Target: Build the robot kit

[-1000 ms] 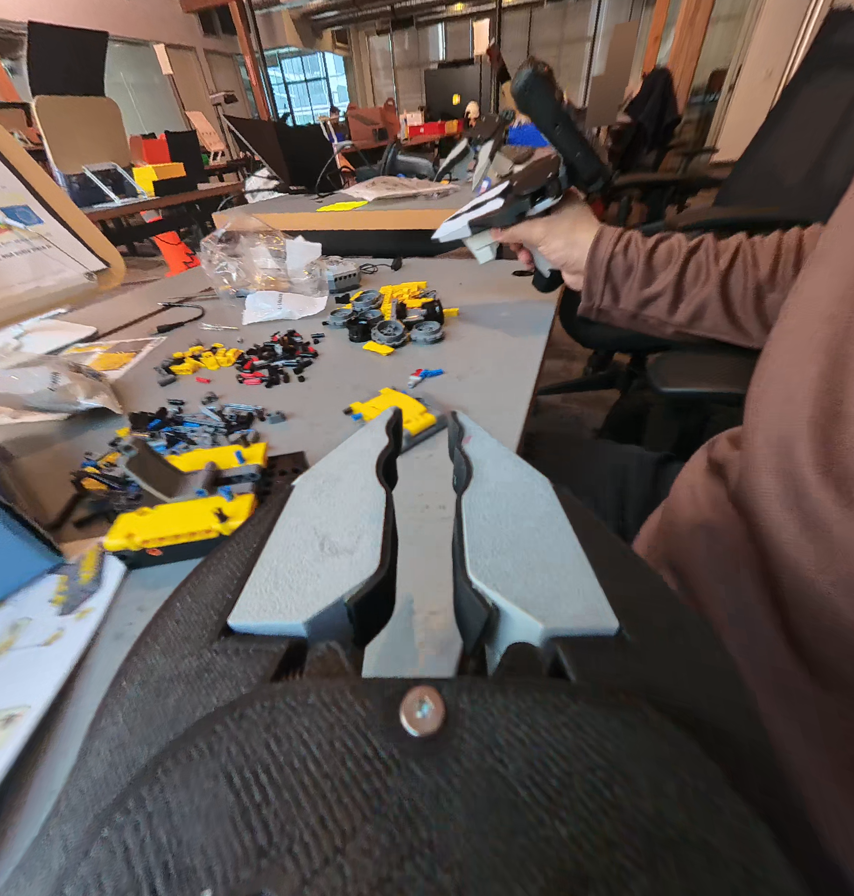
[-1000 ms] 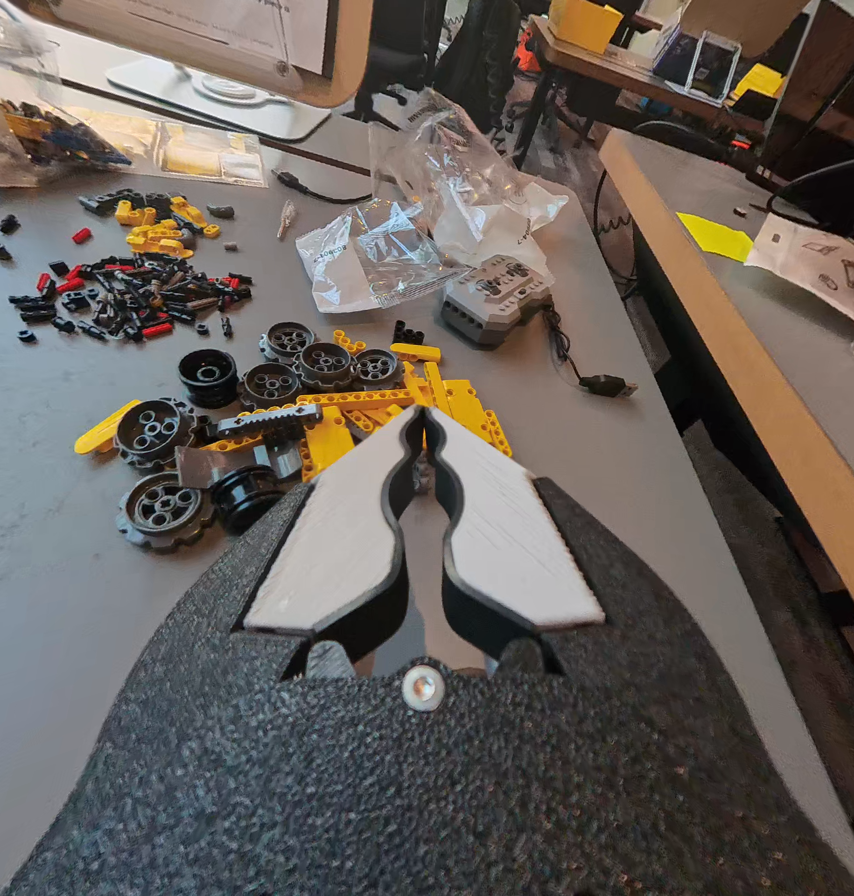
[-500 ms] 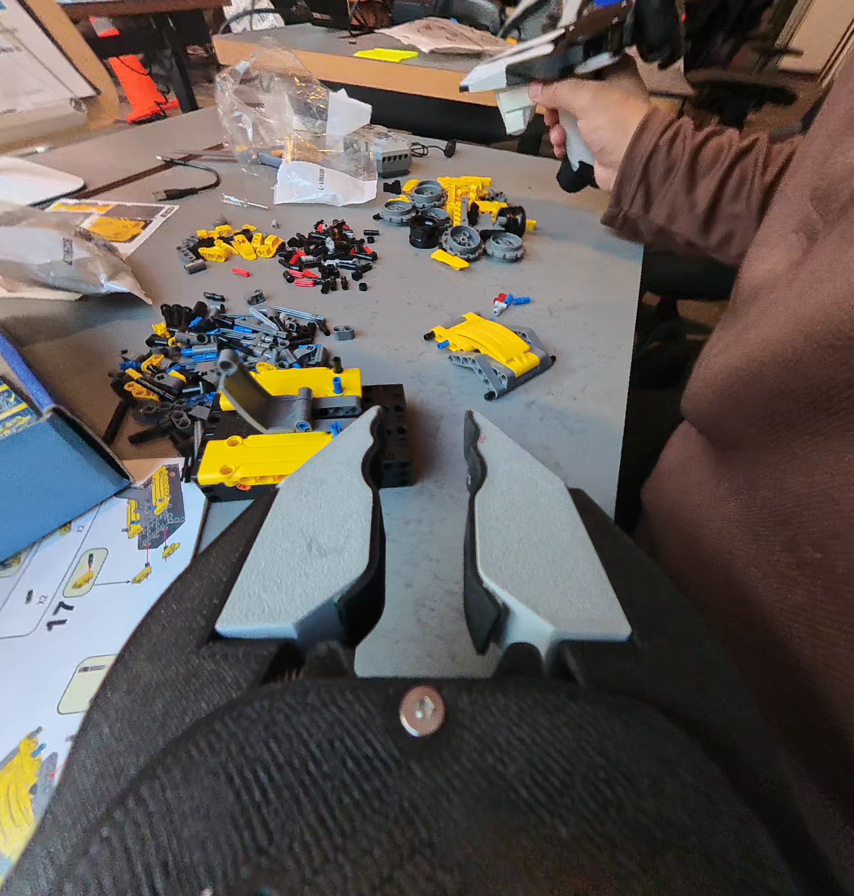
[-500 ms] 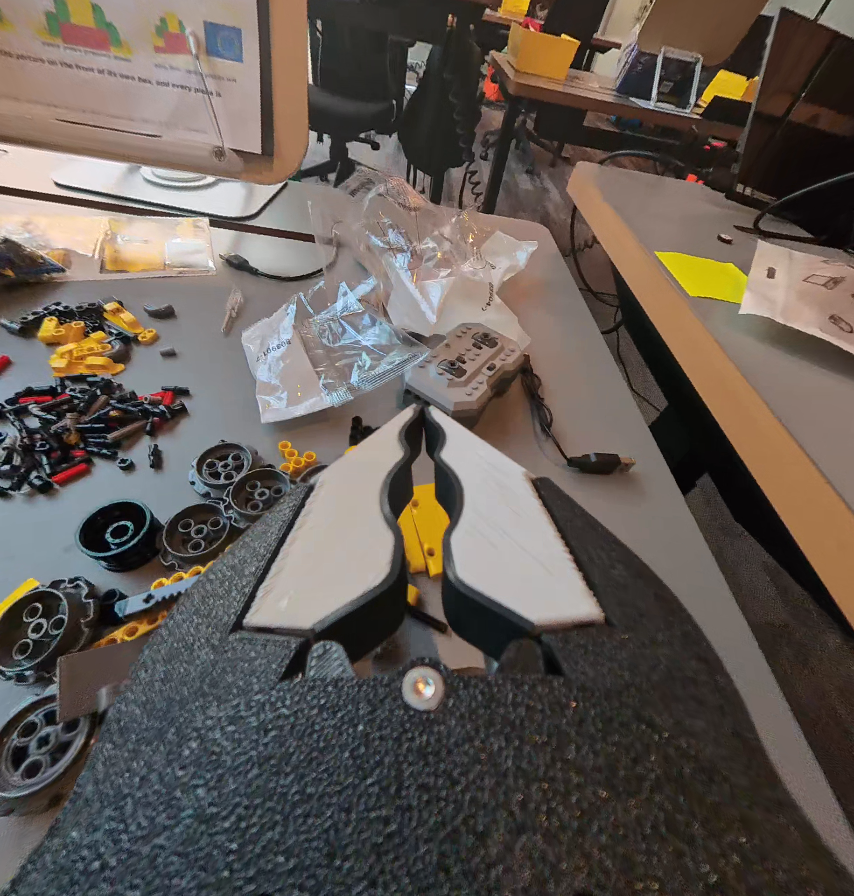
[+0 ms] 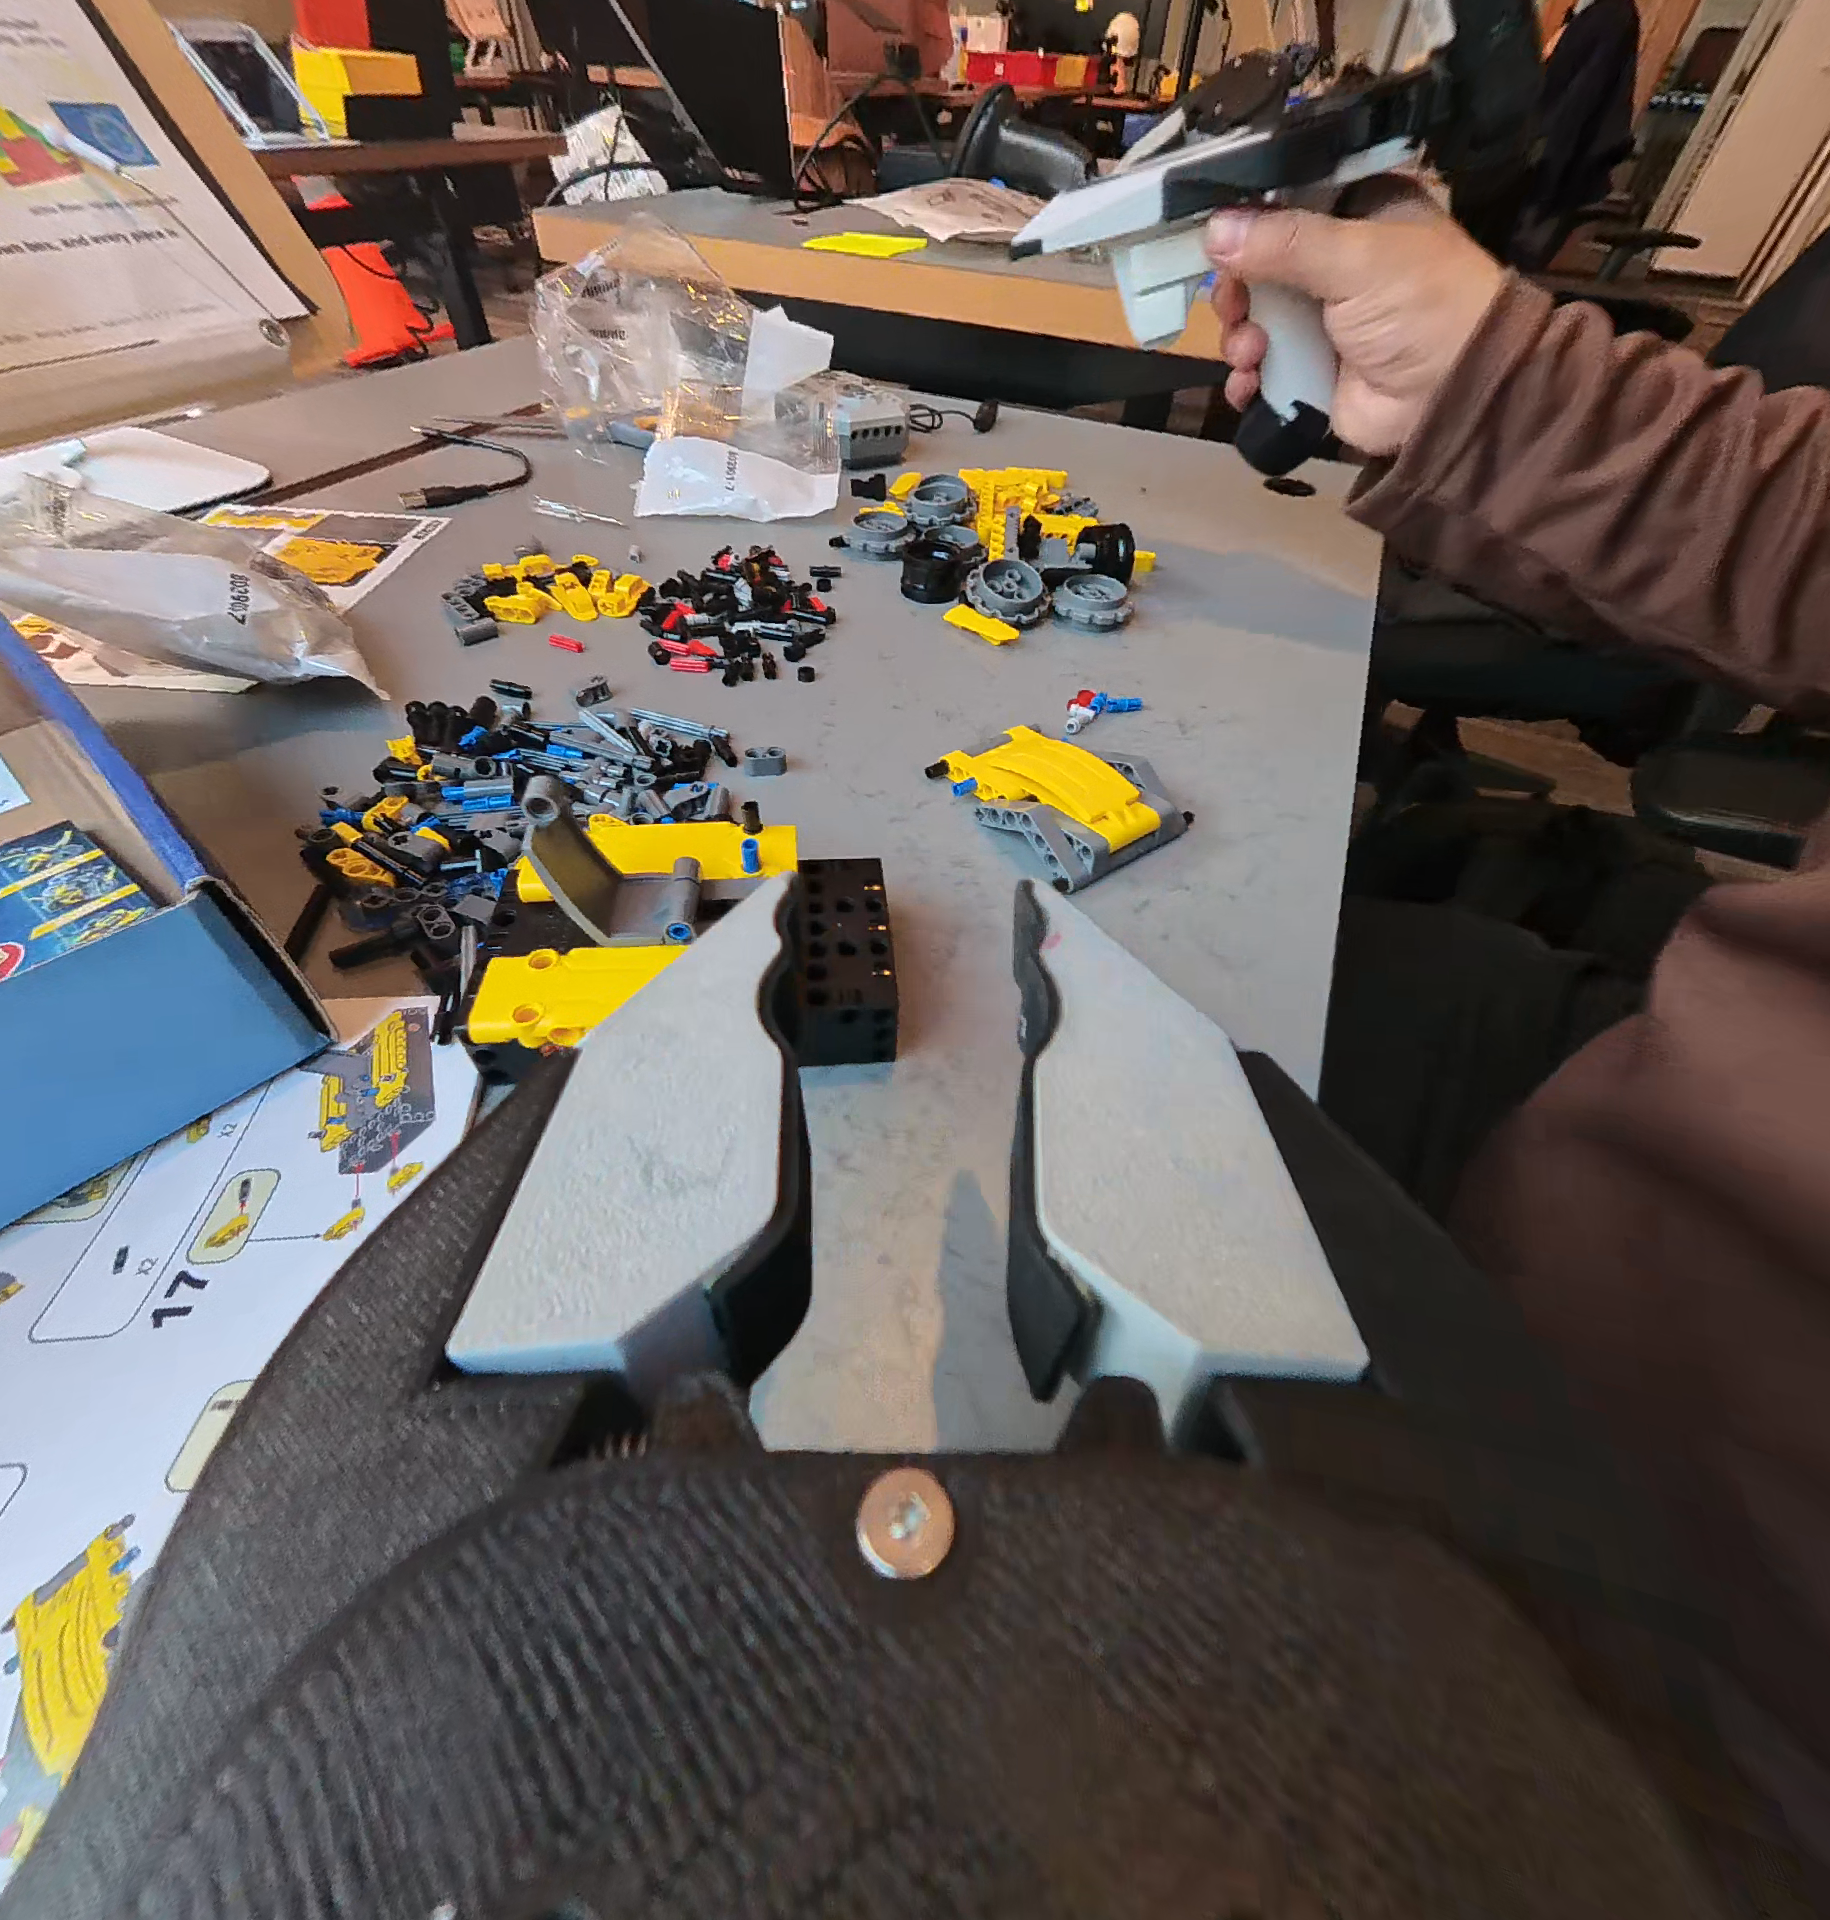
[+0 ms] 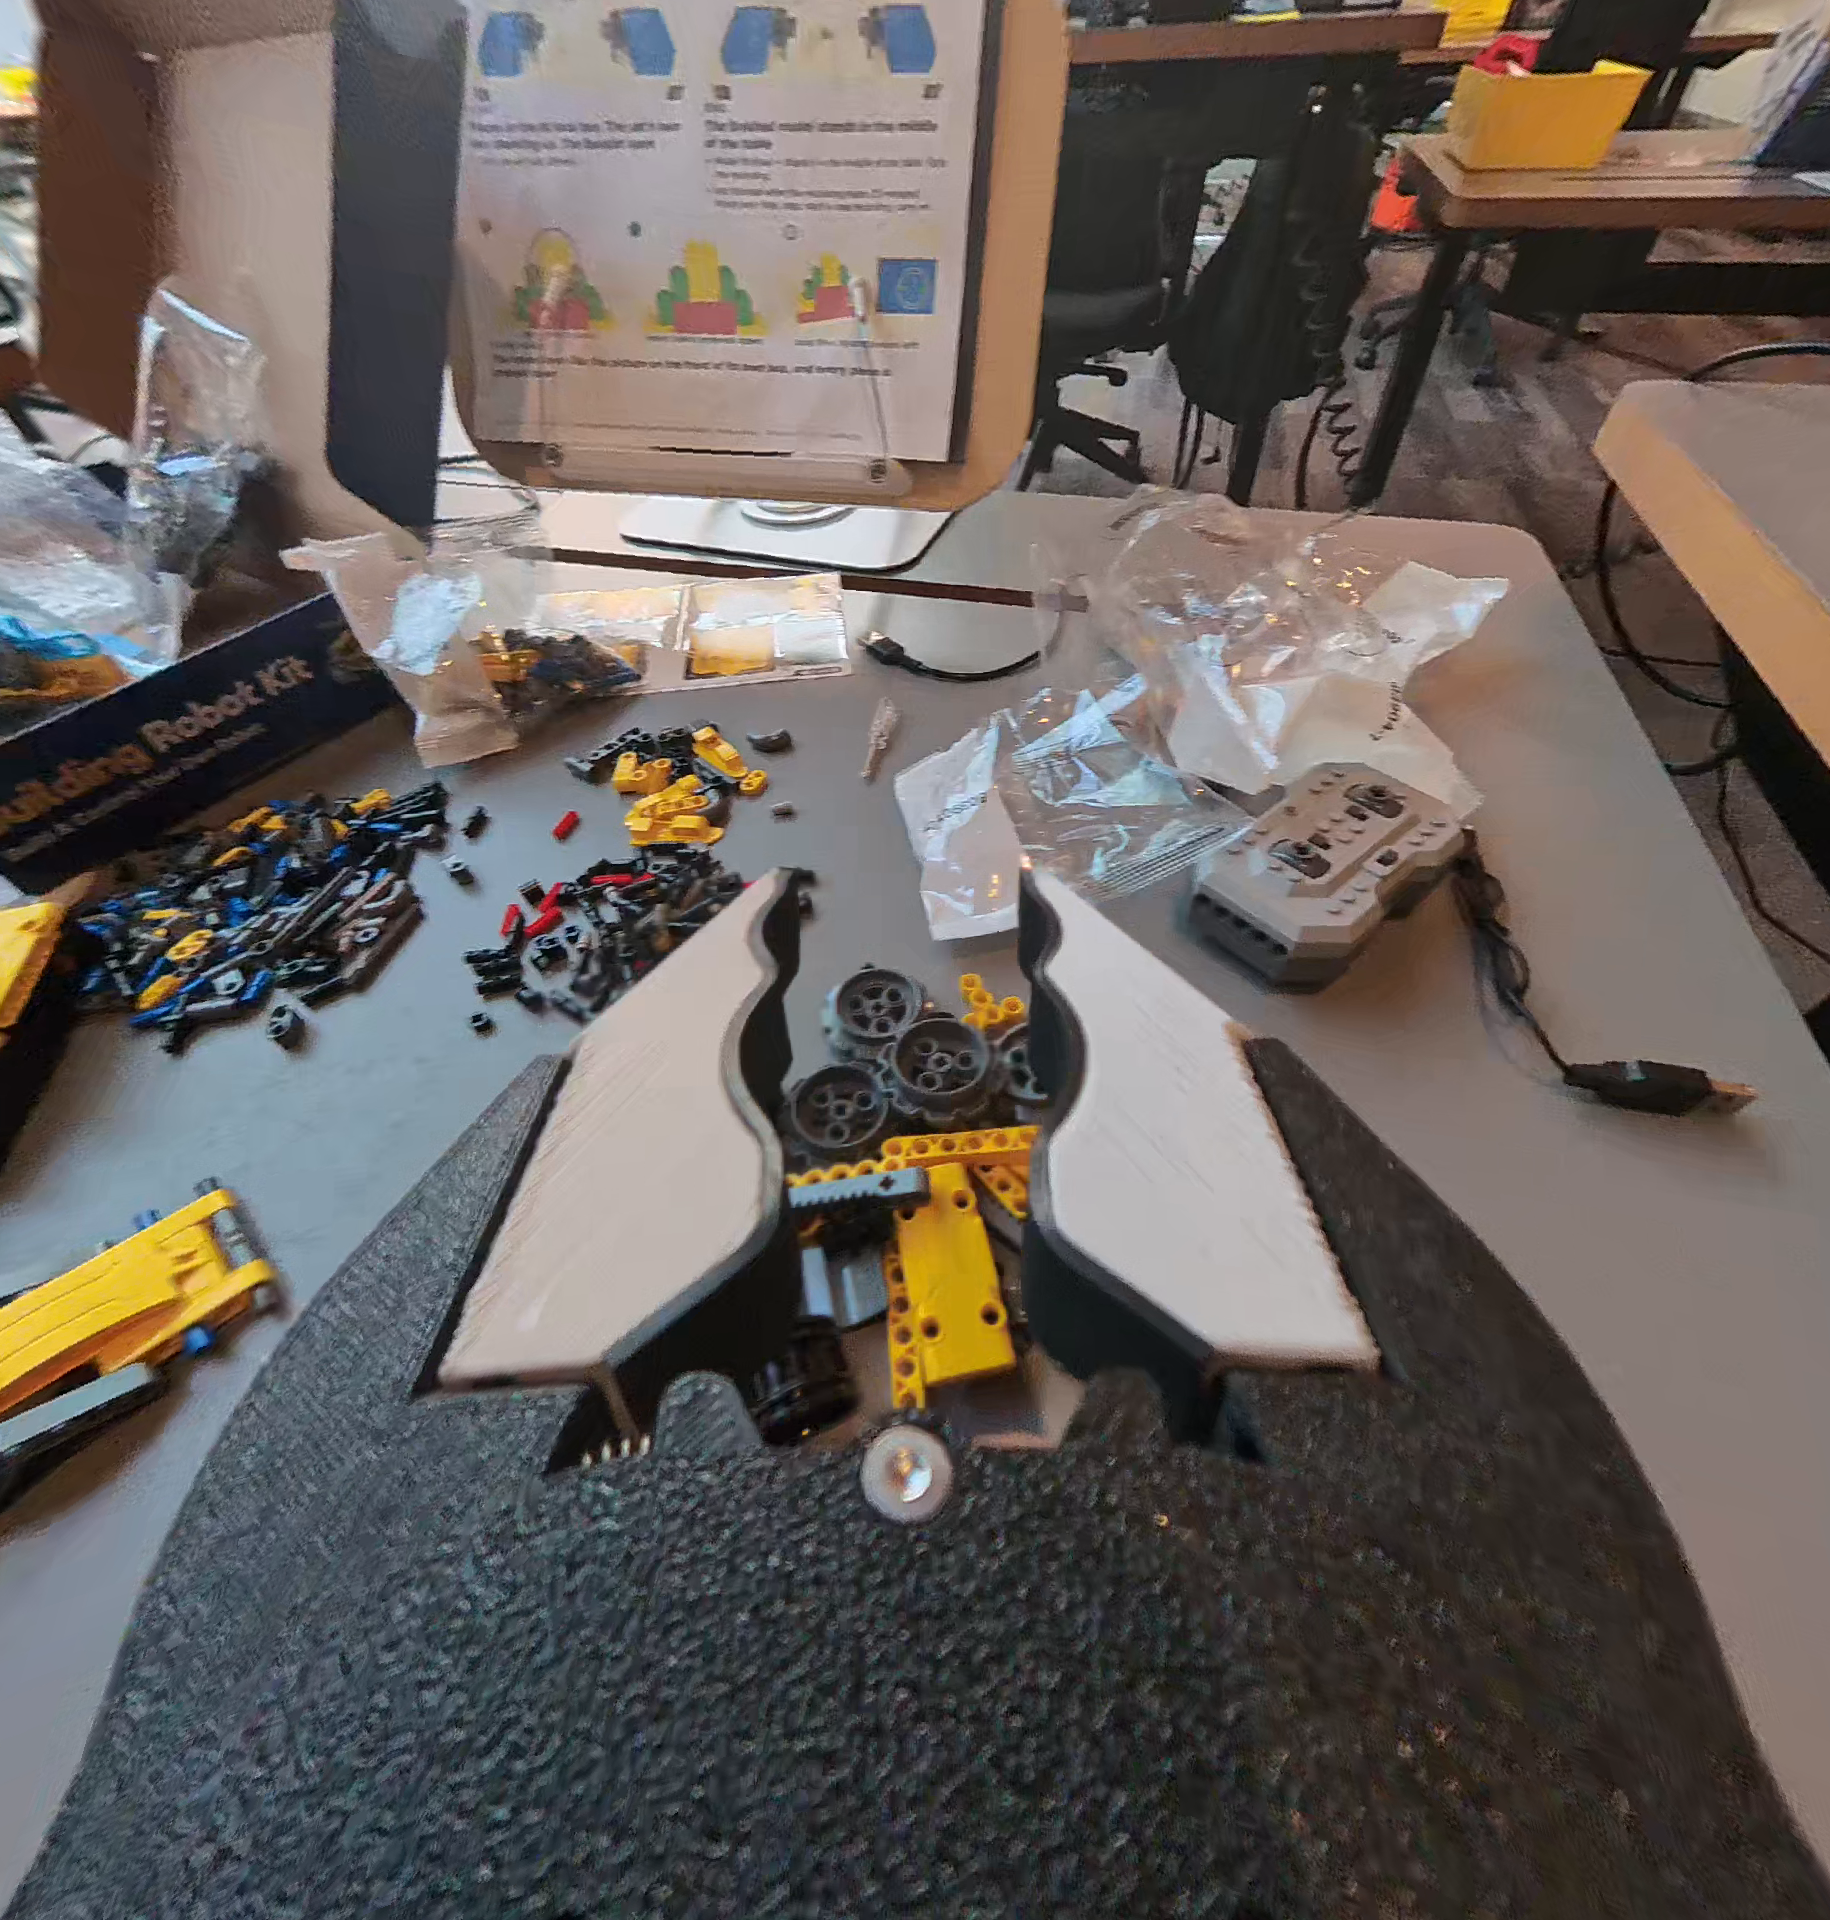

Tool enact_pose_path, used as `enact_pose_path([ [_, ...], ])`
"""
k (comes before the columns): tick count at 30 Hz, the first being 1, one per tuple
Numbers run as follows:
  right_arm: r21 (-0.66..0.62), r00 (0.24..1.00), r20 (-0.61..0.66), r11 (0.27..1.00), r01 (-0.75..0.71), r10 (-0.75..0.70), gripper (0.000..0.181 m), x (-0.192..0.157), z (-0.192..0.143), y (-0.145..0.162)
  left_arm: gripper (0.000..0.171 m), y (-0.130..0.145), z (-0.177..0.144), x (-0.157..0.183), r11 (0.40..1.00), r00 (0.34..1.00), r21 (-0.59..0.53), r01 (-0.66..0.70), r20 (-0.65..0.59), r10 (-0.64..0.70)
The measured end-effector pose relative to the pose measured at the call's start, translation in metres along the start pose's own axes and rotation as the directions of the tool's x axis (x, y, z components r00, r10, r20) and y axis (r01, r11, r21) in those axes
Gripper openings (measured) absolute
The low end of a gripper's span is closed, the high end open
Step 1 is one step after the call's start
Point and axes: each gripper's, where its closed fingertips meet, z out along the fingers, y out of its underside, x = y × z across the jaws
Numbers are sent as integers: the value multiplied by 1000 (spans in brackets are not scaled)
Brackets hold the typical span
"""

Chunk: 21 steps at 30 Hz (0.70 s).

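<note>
My left gripper (image 5: 906,904) is open and empty, low over the grey table (image 5: 1254,644). Its left finger lies beside a black perforated block (image 5: 843,956) joined to a yellow and grey build (image 5: 620,873). A small yellow and grey curved assembly (image 5: 1067,800) lies just ahead to the right. My right gripper (image 6: 906,894) is open and empty above a pile of grey wheels (image 6: 937,1060) and yellow beams (image 6: 947,1288). It also shows in the left wrist view (image 5: 1025,244), held up by a hand (image 5: 1358,301) over the wheel pile (image 5: 1004,571).
Piles of small black, red, blue and yellow parts (image 6: 267,904) cover the table middle. Crumpled plastic bags (image 6: 1233,686), a grey control box (image 6: 1326,883) with a cable, a blue carton (image 5: 90,1018), an instruction sheet (image 5: 163,1278) and a monitor with a paper sheet (image 6: 724,239) ring them. The table edge (image 5: 1352,831) is at the right. My right fingertips sit around 35 centimetres from my left ones. To reach the black perforated block (image 5: 843,956) in a straight line is about 5 centimetres for my left fingers, about 35 centimetres for my right.
Both grippers have opened from nearly shut. The left view has tilted down toward the black block. The right gripper has swung left and now faces the monitor over the wheel pile.
</note>
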Motion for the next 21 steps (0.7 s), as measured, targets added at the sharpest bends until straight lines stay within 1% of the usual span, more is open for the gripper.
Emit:
enact_pose_path([
  [4,-15,996,94,1000,0,1,44,-36,-13,10,38,9,0,8,998,999,-58,-31,8,31],
  [6,-54,991,135,999,8,0,48,-53,-16,18,38,9,-3,9,998,1000,-55,-26,8,27],
  [10,-104,979,204,994,26,-5,49,-79,-19,34,36,8,-9,8,999,1000,-35,-15,24,16],
  [14,-93,951,309,996,-5,33,47,-106,-19,38,36,10,-8,10,999,1000,-48,-14,10,15],
  [17,-62,934,355,998,-28,48,46,-115,-17,33,37,11,-7,10,998,1000,-57,-5,2,6],
  [19,-53,939,341,998,-18,35,54,-113,-12,32,36,10,-8,10,999,1000,-47,-7,4,7],
  [21,-56,928,370,998,-16,36,55,-118,-9,33,36,10,-8,10,999,1000,-46,-8,5,8],
])
